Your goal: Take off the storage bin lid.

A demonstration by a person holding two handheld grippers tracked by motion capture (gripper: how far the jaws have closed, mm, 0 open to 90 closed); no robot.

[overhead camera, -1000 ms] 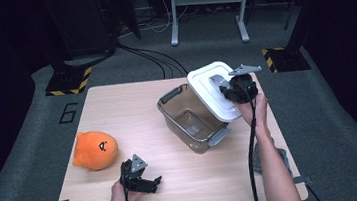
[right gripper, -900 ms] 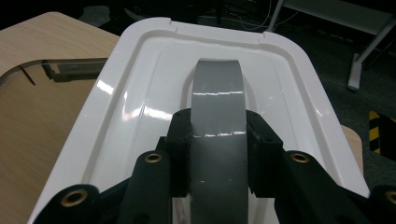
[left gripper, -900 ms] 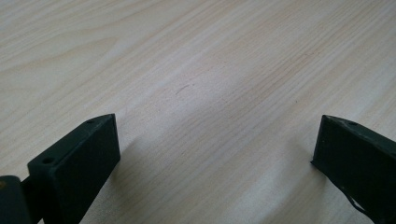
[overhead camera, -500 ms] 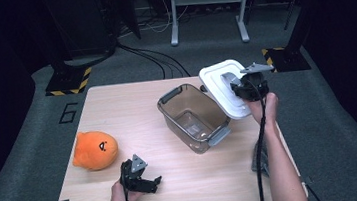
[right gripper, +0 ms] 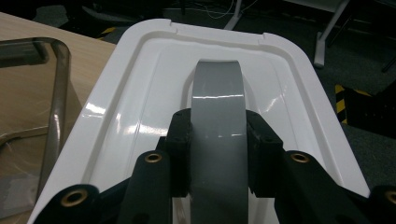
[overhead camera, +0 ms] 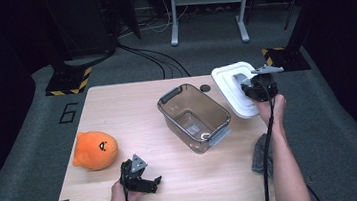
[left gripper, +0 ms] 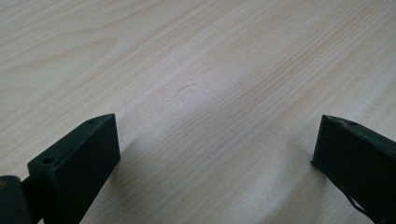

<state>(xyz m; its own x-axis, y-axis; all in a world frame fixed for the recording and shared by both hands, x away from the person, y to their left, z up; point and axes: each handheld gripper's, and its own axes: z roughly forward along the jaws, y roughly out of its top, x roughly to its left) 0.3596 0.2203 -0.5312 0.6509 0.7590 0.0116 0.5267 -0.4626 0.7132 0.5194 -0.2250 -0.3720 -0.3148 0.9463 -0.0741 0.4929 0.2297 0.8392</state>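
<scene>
On the wooden table (overhead camera: 117, 107) our left gripper (overhead camera: 147, 182) rests with fingers spread. Our right gripper (right gripper: 217, 154) pinches the grey handle (right gripper: 216, 93) of the white lid (overhead camera: 229, 82), held beside the clear bin (overhead camera: 193, 116); next we probably must set it down.

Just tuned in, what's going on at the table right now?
The right gripper is shut on the grey handle of the white lid, holding it off to the right of the open clear container. The left gripper sits open near the table's front edge, holding nothing. An orange plush toy lies to its left.
</scene>
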